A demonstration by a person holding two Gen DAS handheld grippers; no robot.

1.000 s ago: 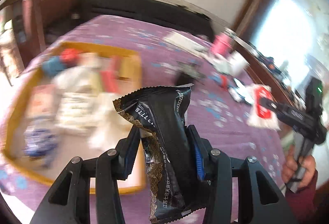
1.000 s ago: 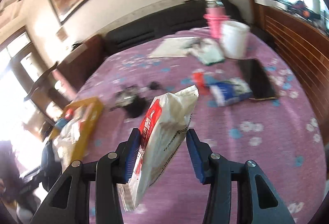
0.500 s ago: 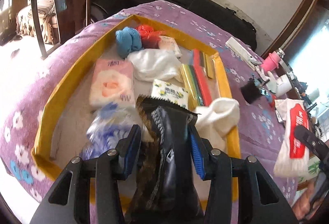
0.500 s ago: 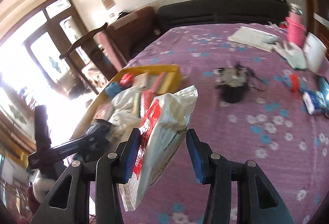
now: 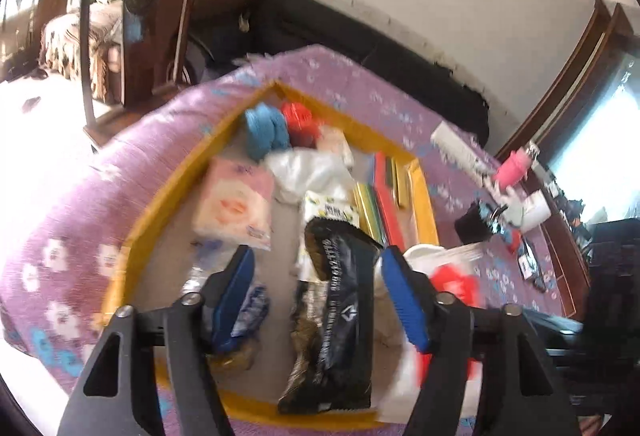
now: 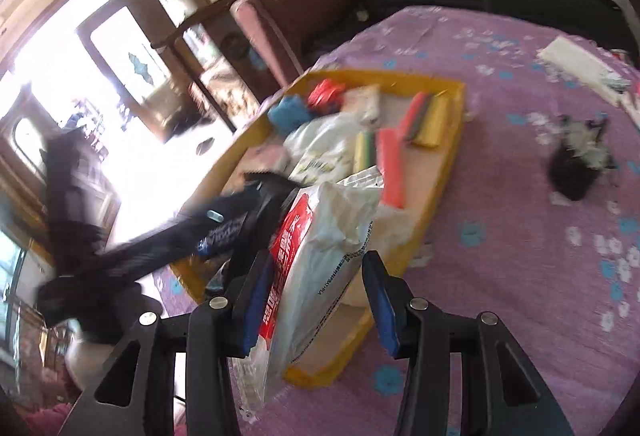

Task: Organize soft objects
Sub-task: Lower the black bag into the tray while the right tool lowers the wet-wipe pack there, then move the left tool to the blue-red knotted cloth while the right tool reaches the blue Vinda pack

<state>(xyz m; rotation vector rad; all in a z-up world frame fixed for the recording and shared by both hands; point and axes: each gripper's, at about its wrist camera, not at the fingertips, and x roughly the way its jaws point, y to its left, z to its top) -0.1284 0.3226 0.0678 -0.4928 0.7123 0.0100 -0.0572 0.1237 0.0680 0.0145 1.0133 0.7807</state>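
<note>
Glossy black foil packet, crinkly white plastic pack, purple cloth tablecloth

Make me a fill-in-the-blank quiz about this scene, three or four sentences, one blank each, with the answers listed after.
1. The black snack packet lies between the left gripper's open fingers, above the ____ tray.
2. The right gripper holds a white bag with a ____ label.
3. At the tray's far corner, a blue yarn ball sits beside a ____ one.
4. The tablecloth is ____ with flowers.

Answers: yellow; red; red; purple
</note>
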